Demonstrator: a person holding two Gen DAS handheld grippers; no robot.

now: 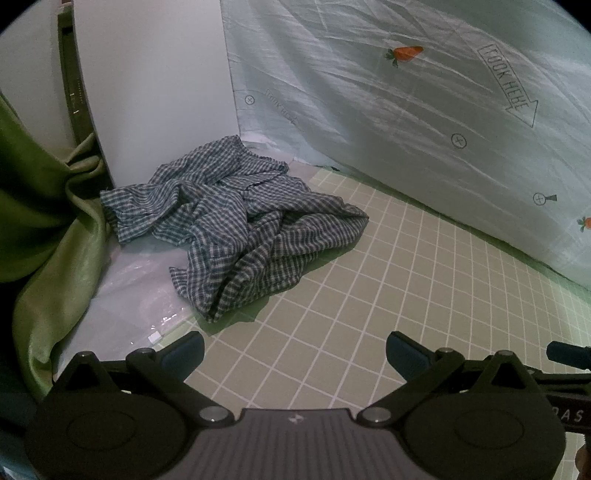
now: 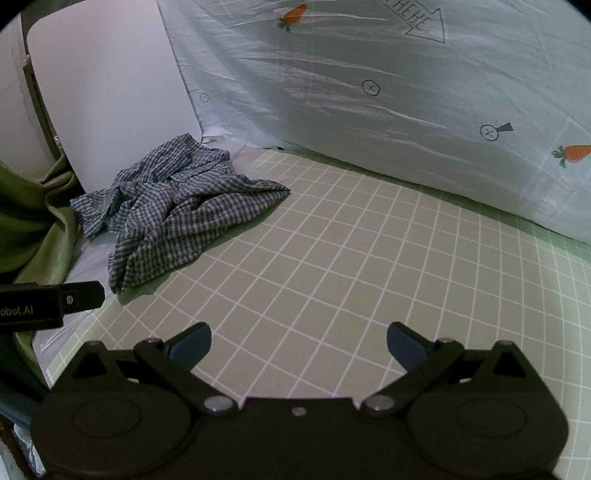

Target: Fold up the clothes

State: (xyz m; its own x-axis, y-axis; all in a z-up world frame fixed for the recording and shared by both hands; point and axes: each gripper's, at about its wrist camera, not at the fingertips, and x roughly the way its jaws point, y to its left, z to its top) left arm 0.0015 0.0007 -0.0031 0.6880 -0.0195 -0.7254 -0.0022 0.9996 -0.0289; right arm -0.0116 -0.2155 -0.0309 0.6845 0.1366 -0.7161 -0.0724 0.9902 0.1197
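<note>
Green gridded matting [image 1: 388, 280] covers the work surface, bare in front of both tools. Nearest, the left gripper [image 1: 294, 352] and right gripper [image 2: 298, 343] hang over it with jaws spread wide, holding nothing. Farther off and to the left lies the crumpled checked shirt [image 1: 236, 218], heaped in the far-left corner against a white panel [image 1: 155, 81], running from near-left to far. By my reckoning, the left gripper is closer.

sheet arrow [image 1: 508, 91]: "LOOK HERE"
sheet arrow, right wrist view [image 2: 419, 18]: "HERE", partly cut off
black bar [image 2: 31, 308]: "obot.AI"
gripper arm [image 1: 569, 415]: "BAS", unclear
</note>
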